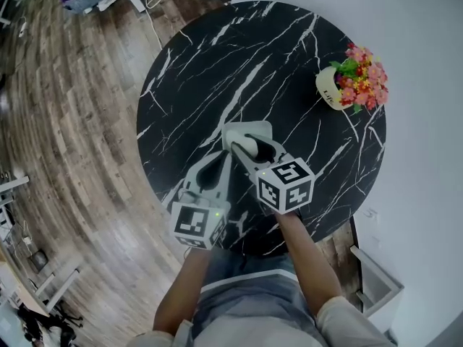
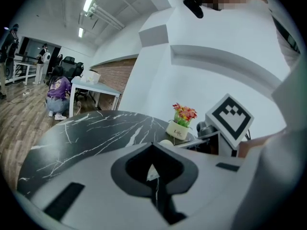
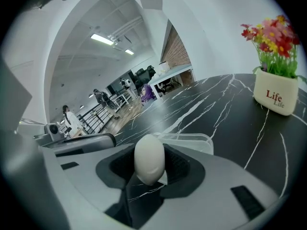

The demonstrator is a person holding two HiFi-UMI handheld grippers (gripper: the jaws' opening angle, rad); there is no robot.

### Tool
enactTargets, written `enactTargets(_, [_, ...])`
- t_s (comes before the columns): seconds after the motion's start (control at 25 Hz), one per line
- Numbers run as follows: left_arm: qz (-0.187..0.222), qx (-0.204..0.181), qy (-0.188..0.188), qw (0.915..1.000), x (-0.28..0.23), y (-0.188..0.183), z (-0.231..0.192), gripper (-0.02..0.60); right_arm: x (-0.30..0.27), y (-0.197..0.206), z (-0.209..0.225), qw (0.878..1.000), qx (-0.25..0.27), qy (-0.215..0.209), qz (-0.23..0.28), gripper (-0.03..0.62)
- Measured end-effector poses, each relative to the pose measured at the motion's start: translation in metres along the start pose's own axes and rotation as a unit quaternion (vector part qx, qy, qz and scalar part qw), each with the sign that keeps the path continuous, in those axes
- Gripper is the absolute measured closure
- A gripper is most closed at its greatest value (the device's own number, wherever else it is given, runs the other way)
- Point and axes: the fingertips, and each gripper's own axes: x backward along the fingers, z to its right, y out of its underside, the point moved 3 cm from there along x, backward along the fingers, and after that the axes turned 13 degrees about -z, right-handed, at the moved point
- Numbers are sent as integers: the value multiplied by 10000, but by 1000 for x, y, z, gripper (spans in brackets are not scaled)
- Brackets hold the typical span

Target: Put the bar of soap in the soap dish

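Two hand-held grippers reach over a round black marble table with white lines [image 1: 188,85] in the head view. The right hand-held gripper [image 1: 249,150] has its jaws clamped on a white egg-shaped bar of soap [image 1: 246,143]. The soap is over a clear plastic soap dish [image 1: 253,126] near the middle of the table. The left hand-held gripper [image 1: 219,159] is just beside it on the left, with its tip near the dish. A small white pot of red, pink and yellow flowers [image 1: 340,85] stands well apart, near the far right edge of the table. A brown wooden floor [image 1: 65,121] is all around. In the left gripper view, the left hand-held gripper [image 2: 153,176] has its jaws together with nothing between them. The flower pot [image 2: 180,128] stands ahead on the table [image 2: 86,133]. In the right gripper view, the right hand-held gripper [image 3: 149,169] squeezes the soap [image 3: 149,155] from both sides, standing up on its end. The clear dish [image 3: 192,140] lies just behind and under the soap. I cannot tell if the soap touches it. The flower pot [image 3: 276,95] stands far off to the right on the table [image 3: 216,114].
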Motion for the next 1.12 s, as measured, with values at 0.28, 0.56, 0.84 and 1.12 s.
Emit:
enactTargets(0.28, [-150,1,-40,9999,-10,8,-6,580,-4,0,1,9999,138,4,-43,436])
enactTargets(0.56, [-166,-150,-113,9997,-12,8,-6,580,-5,-1,-1,9995,299,24,-109,434])
enactTargets(0.84, [-145,-388,-117,9991,-6,7,-4,580,-9,5,1,9971,573,347,-349,434])
enactTargets(1.12, [-145,-347,-112,9992,-4,11,-4,580,-7,5,4,9976,518,379,-271,434])
